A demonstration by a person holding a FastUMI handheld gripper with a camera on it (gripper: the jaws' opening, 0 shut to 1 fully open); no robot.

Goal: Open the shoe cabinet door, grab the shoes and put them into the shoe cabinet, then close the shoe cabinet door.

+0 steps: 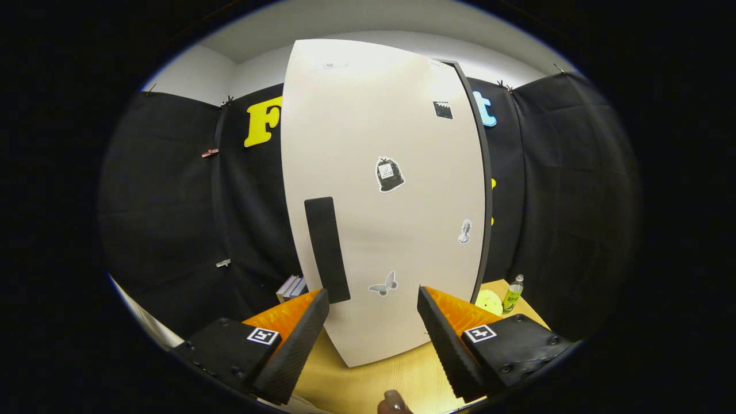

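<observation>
Tongs (374, 305) gape before white stickered cabinet door (397, 144); sticker writing illegible.

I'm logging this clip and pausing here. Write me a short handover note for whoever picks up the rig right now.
Tongs: open, holding nothing, fingers spread just short of the shoe cabinet door.
Door: shut, upright on the wooden table. Its dark handle sits just ahead of the left finger.
Beside the cabinet: a bottle and books.
Done: nothing yet.
Left: open the door, find the shoes, put them inside, close the door.
</observation>
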